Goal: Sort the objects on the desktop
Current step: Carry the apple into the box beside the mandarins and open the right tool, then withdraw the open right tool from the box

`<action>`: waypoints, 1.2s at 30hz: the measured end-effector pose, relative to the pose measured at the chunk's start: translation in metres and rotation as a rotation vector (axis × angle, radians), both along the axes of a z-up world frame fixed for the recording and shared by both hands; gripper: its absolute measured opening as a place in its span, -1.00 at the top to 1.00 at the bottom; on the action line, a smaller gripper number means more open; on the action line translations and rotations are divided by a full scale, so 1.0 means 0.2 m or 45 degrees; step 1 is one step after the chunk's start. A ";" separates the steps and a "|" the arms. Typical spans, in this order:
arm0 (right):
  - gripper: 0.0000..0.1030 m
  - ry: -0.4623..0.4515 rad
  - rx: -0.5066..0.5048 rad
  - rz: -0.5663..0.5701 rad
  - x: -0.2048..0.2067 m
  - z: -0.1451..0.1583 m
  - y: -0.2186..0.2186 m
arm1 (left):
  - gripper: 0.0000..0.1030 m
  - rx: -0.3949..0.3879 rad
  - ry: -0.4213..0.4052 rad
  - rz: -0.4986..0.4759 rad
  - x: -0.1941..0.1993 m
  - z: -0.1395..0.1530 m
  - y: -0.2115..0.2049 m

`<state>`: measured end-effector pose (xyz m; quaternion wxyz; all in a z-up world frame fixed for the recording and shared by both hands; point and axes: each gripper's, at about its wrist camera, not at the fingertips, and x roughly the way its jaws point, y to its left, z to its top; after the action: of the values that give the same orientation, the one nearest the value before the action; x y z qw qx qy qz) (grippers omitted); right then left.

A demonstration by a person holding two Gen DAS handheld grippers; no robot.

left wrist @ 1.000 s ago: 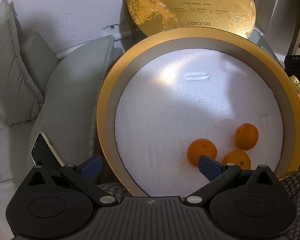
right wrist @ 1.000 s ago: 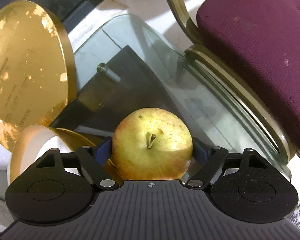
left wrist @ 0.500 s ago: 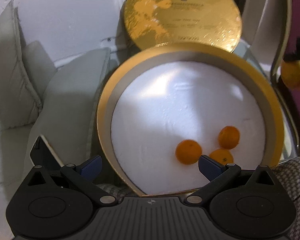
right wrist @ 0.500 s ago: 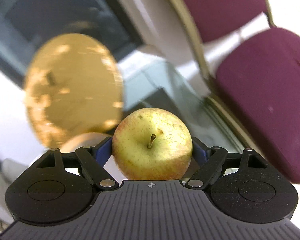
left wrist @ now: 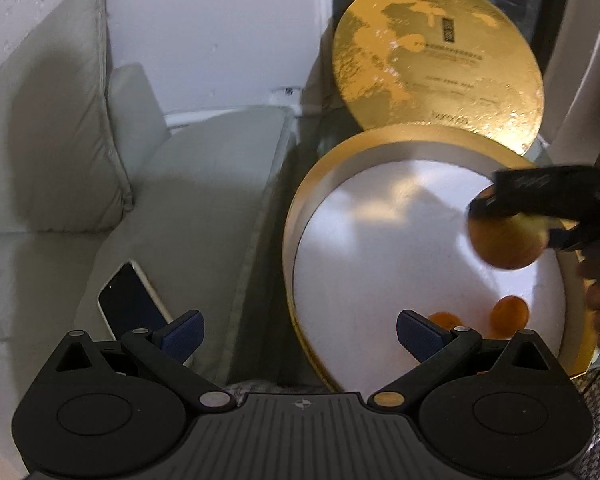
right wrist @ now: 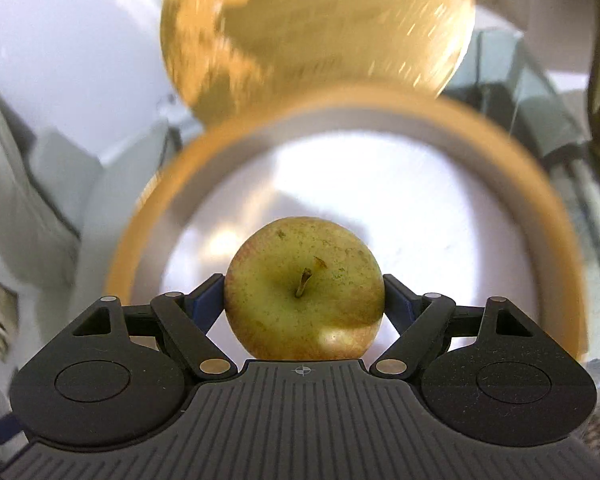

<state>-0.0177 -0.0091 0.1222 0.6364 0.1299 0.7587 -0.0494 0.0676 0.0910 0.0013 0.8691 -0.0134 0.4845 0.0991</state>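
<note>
Right wrist view: apple [right wrist: 304, 288] pinched between the two blue pads of the right gripper [right wrist: 304, 300], stem toward the camera, hanging above the white floor of the round box [right wrist: 556, 216].
Apple, handling: likely firm, fairly heavy for its size, smooth-skinned and round, so apt to roll once freed; bruises if dropped from height.
Apple, hold: across the widest part, pads on opposite flanks, as now; looks secure.
Apple, place: straight ahead of the right gripper's fingers, over the near-middle of the box; in the left wrist view seen blurred at far right [left wrist: 506, 242], clear of the box floor.
Small oranges [left wrist: 510, 312]: already in the box, just ahead of the left gripper's right finger; better to set the apple down apart from them.
Left gripper [left wrist: 298, 330]: spread wide, holding nothing, hanging near the box's near-left rim.
Gold lid [left wrist: 440, 68]: propped upright beyond the box.
Phone [left wrist: 132, 304]: on the cushion, ahead-left of the left gripper.
</note>
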 end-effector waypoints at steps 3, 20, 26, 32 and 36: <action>-0.60 0.060 -0.027 0.056 -0.03 -0.10 0.07 | -0.99 -0.017 0.019 0.009 0.00 -0.03 0.03; -0.78 0.027 0.011 0.003 -0.01 0.07 -0.01 | -0.99 -0.023 0.045 -0.032 -0.06 -0.06 -0.01; -0.78 -0.022 0.063 -0.047 -0.16 0.38 -0.11 | -0.99 0.004 0.056 -0.093 -0.16 -0.06 -0.10; -0.78 -0.008 0.105 -0.111 -0.48 0.59 -0.18 | -0.99 0.045 0.057 -0.132 -0.27 -0.04 -0.19; -0.78 -0.027 0.112 -0.100 -0.58 0.68 -0.18 | -0.99 0.081 0.031 -0.154 -0.33 0.00 -0.25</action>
<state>-0.1331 -0.0455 0.2590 0.6356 0.1878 0.7478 -0.0397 0.0013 0.0416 0.0012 0.8675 0.0446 0.4916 0.0618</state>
